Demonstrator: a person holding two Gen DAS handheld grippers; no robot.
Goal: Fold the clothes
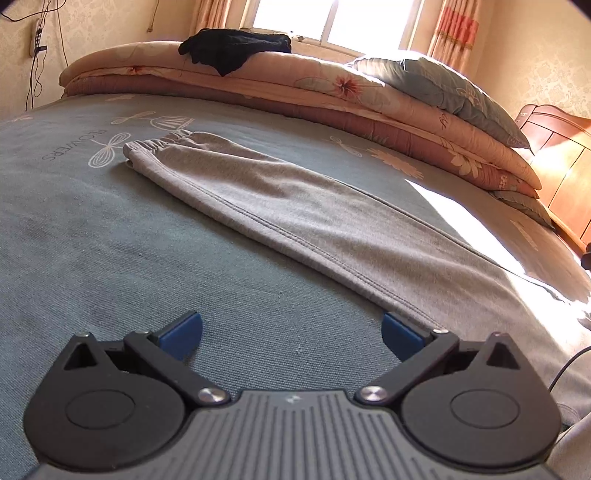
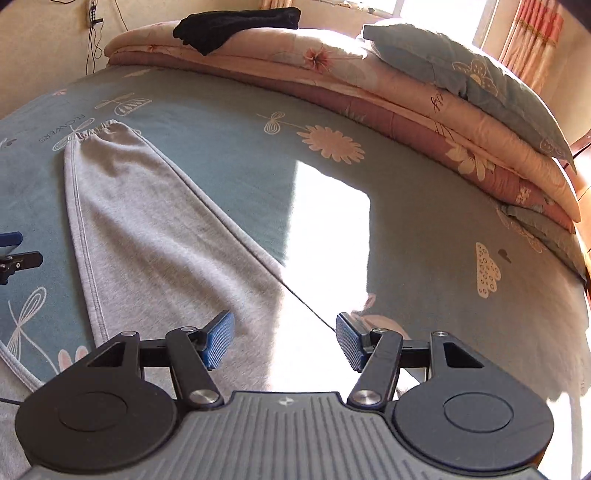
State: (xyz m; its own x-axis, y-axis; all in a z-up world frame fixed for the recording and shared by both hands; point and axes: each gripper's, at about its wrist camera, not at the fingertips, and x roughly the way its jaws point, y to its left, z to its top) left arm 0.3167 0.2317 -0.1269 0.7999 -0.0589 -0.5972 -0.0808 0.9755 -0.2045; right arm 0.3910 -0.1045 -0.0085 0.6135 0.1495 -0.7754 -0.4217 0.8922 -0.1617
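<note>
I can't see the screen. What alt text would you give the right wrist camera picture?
An open gripper with blue pads hovers over grey sweatpants laid flat on a teal flowered bedsheet, with nothing between its jaws. Folded quilts, a pillow and a black garment sit along the far side, and sunlight falls across the bed.

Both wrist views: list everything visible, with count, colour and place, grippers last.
trousers: one, grey, flat on the bed, elastic cuff at the far end
sheet: one, blue-grey with flower print, covering the bed
quilts: a folded stack, pink floral, along the far side
pillow: one, blue-grey, on the quilts
black garment: one, on the quilts
curtain: one seen, red-orange, beside the window
headboard: wooden, at right
left gripper: blue fingers open, over the sheet
right gripper: blue fingers open, over the trousers
</note>
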